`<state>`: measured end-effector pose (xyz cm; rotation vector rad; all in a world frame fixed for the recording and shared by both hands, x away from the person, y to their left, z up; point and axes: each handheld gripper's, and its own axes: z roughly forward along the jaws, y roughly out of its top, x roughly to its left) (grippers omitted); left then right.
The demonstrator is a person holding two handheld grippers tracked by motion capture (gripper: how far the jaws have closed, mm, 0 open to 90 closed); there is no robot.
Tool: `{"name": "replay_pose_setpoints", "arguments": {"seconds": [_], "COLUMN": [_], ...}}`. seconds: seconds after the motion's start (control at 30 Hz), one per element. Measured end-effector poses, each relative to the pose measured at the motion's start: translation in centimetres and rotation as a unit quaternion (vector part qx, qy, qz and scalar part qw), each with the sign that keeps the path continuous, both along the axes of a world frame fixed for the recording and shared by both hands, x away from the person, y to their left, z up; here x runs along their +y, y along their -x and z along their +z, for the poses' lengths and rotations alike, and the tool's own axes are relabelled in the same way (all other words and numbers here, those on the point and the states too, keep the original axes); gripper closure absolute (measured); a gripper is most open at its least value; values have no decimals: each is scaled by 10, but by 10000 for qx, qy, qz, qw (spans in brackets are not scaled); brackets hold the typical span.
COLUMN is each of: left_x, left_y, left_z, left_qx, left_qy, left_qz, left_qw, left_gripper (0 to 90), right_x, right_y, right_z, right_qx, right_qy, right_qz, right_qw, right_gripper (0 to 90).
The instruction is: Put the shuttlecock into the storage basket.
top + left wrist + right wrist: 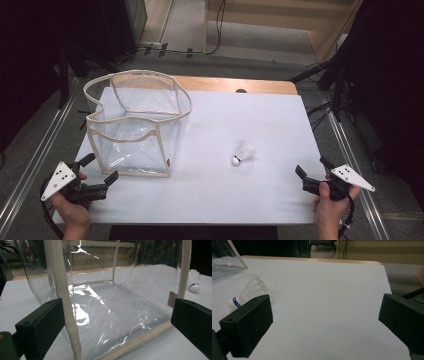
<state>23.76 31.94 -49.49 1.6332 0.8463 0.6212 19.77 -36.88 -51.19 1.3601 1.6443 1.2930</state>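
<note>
With both the left tool [102, 169] and right tool [311, 167] spread wide, the shuttlecock [243, 152] could easily get knocked rolling if approached carelessly near the floppy clear bag [135, 125].

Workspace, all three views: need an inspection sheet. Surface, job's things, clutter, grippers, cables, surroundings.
Surface: white sheet over a wooden table, flat and clean.
Job's things: clear plastic bag with beige trim stands open-topped at the left, slightly sagging; white shuttlecock lies on its side to its right, apart from it, cork toward the person.
Clutter: nothing seen.
Grippers: left gripper open, just in front of the bag's near wall; right gripper open, nothing between the jaws, short of the shuttlecock.
Cables: one trails from each gripper; more run across the floor behind the table.
Surroundings: dark stands on both sides, wooden furniture behind.
</note>
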Motion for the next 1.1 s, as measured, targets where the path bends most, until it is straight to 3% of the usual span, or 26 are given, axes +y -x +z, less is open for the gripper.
{"name": "replay_pose_setpoints", "arguments": {"seconds": [0.13, 0.43, 0.67, 0.73, 0.87, 0.9, 1.0, 1.03, 1.1], "left_x": [0, 0, 0, 0, -1, -1, -1, -1, -1], "left_y": [0, 0, 0, 0, 0, 0, 1, 1, 1], "left_z": [0, 0, 0, 0, 0, 0, 0, 0, 0], "left_qx": [0, -5, -2, 3, -3, -4, -7, -9, -5], "left_qy": [-15, -5, -21, -21, -25, -27, -28, -37, -34], "left_qz": [-4, -13, -17, -16, -24, -26, -30, -31, -30], "left_qw": [10000, 10000, 10000, 10000, 10000, 10000, 10000, 10000, 10000], "left_gripper": [0, 0, 0, 0, 0, 0, 0, 0, 0], "right_x": [3, 19, 28, 32, 38, 41, 45, 49, 51], "right_y": [-1, -3, -5, -6, -6, -7, -9, -10, -10], "right_z": [1, 10, 13, 14, 17, 18, 18, 19, 19], "right_qx": [16, 17, 63, 48, 39, 57, 147, 199, 207], "right_qy": [-35, 193, 219, 258, 270, 303, 440, 542, 487], "right_qz": [52, 249, 394, 427, 527, 466, 363, 200, 218], "right_qw": [10000, 9995, 9990, 9987, 9982, 9984, 9983, 9981, 9984], "right_gripper": [0, 0, 0, 55, 59, 155, 178, 259, 389]}}
